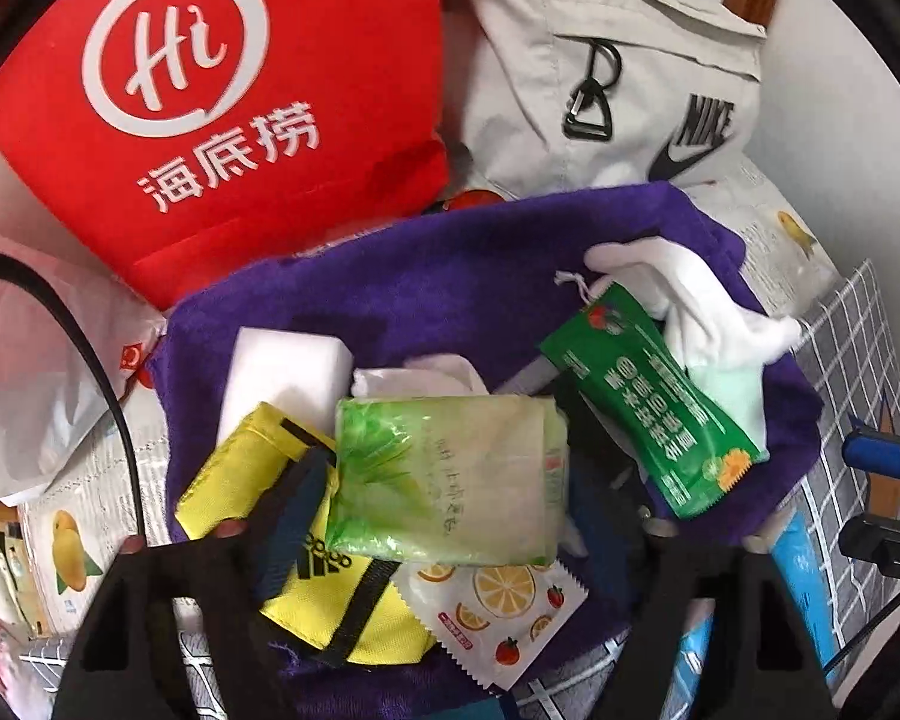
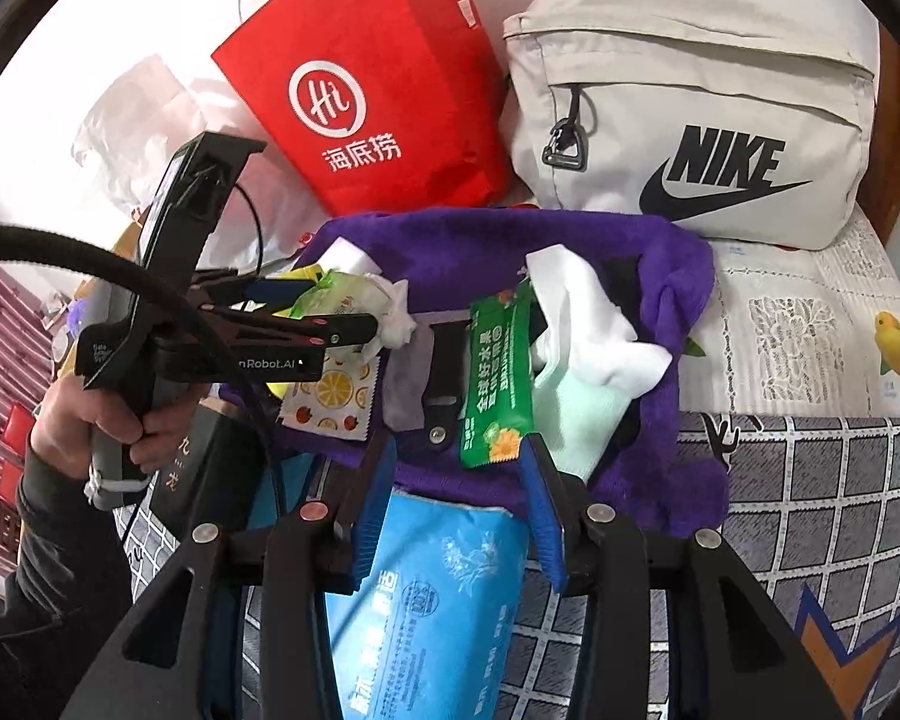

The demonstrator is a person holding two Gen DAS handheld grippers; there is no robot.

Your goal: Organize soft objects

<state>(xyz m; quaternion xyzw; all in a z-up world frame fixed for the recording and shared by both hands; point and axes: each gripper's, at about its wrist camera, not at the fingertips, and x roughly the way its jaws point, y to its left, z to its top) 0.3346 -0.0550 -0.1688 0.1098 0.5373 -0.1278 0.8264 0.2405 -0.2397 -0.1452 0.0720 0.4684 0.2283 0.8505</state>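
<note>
A purple towel (image 1: pixel 450 276) (image 2: pixel 510 240) lies spread on the bed with soft items piled on it. My left gripper (image 1: pixel 456 480) (image 2: pixel 336 306) stands open around a pale green tissue pack (image 1: pixel 450 474), its pads just off the pack's sides. Under the pack lie a yellow pouch (image 1: pixel 240 480) and a fruit-print sachet (image 1: pixel 498 606). A green sachet (image 1: pixel 648 408) (image 2: pixel 498 372) and white gloves (image 1: pixel 690 300) (image 2: pixel 594 336) rest further right. My right gripper (image 2: pixel 461 450) is shut on a blue tissue pack (image 2: pixel 438 600) at the towel's near edge.
A red paper bag (image 1: pixel 258 90) (image 2: pixel 378 102) and a beige Nike bag (image 1: pixel 630 60) (image 2: pixel 690 120) stand behind the towel. A white plastic bag (image 1: pixel 30 372) and a black cable (image 1: pixel 90 348) lie left. A white sponge block (image 1: pixel 288 372) sits on the towel.
</note>
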